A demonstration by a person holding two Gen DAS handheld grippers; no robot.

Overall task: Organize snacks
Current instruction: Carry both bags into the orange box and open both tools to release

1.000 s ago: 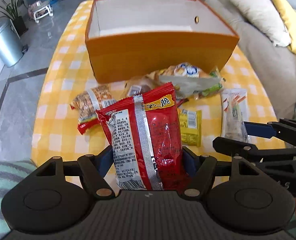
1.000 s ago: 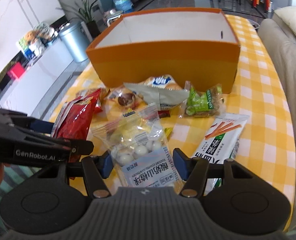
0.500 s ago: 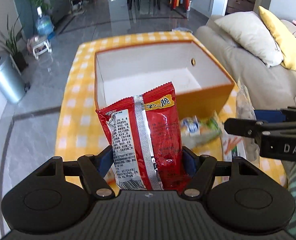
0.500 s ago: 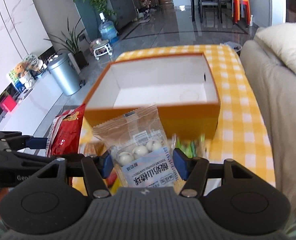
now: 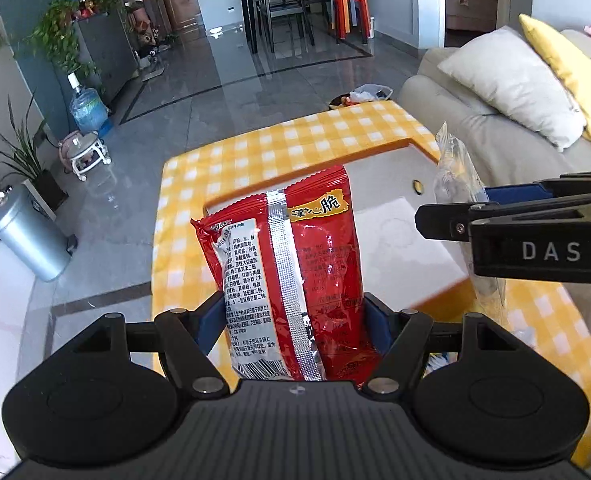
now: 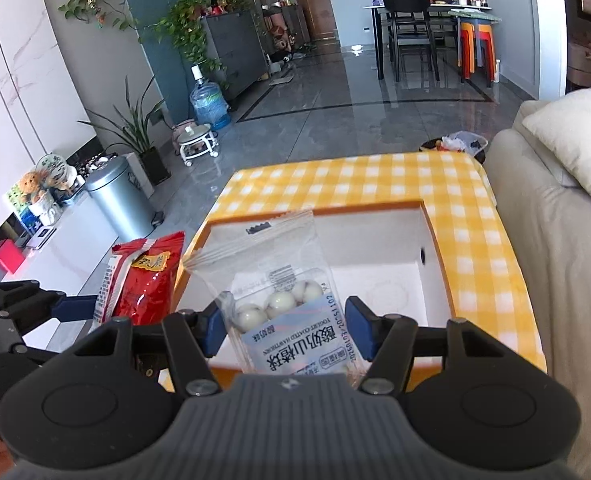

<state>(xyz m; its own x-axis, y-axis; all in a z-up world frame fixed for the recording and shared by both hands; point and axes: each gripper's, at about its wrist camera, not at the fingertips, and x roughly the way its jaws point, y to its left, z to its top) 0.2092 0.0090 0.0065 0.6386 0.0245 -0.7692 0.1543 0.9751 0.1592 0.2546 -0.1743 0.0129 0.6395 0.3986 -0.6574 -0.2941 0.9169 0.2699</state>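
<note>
You've got two packs and one box: your left claw (image 5: 293, 320) is clamped on the red snack pack (image 5: 287, 280), your right claw (image 6: 281, 320) on the clear candy bag (image 6: 283, 300), both tilted down over the orange box (image 6: 439, 256) just ahead on the checked surface (image 6: 355, 180).

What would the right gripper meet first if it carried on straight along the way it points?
Most likely the white floor of the orange box, seemingly bare there. The right gripper, shut on the clear bag of white yogurt balls, points down into it; depth is hard to judge.
</note>
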